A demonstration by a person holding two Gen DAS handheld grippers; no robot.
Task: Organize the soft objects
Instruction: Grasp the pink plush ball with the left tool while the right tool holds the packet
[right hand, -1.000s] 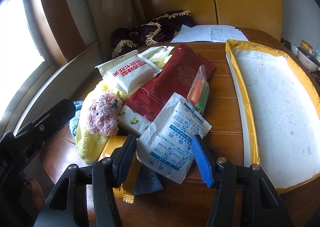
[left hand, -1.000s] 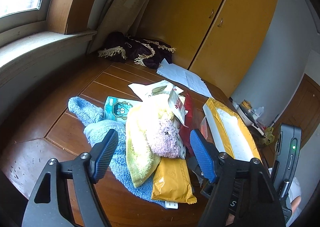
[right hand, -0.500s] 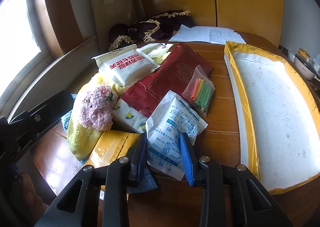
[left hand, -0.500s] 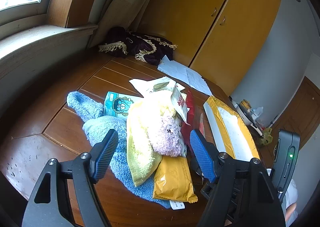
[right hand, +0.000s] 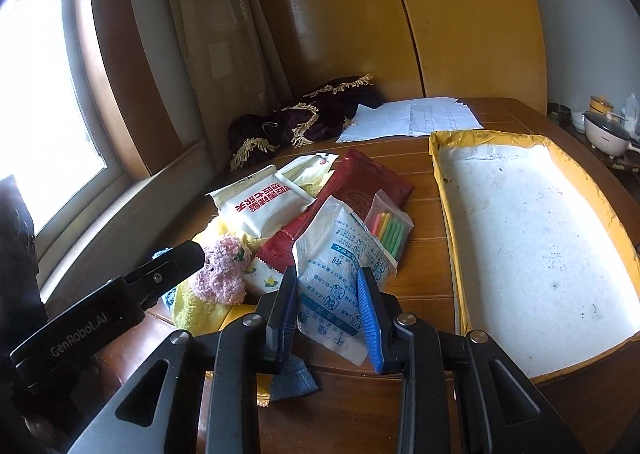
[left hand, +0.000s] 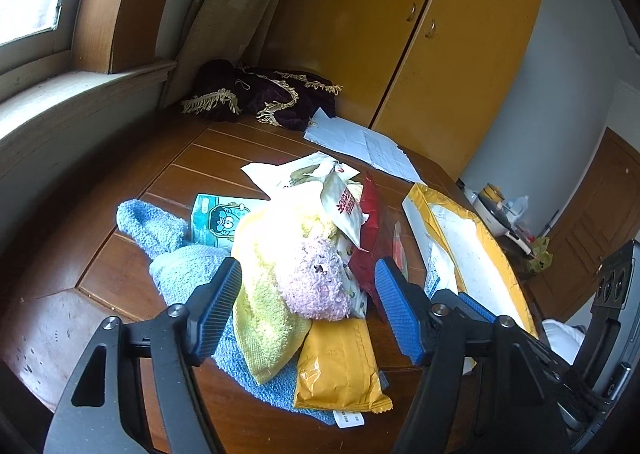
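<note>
A heap of soft things lies on the wooden table: a pink fluffy piece [left hand: 316,282] on a yellow towel [left hand: 264,314], over a blue towel [left hand: 180,270], with a yellow packet [left hand: 340,370] in front. My left gripper [left hand: 306,294] hangs open just above and before the pink piece, holding nothing. In the right wrist view my right gripper [right hand: 326,282] is shut on the near end of a white-and-blue sachet [right hand: 340,254]. The sachet overlaps a red pouch [right hand: 360,189] and a bag of coloured sticks [right hand: 390,230]. A white packet with red print [right hand: 260,205] lies behind.
A large yellow-rimmed white tray [right hand: 445,209] fills the right side of the table. Papers [right hand: 412,117] and a dark fringed cloth [right hand: 304,121] lie at the back by yellow cupboard doors. A window sill runs along the left. A teal packet [left hand: 216,217] lies beside the blue towel.
My right gripper has narrowed from wide open to shut on the white-and-blue sachet. My left gripper has stayed open and drifted slightly over the heap.
</note>
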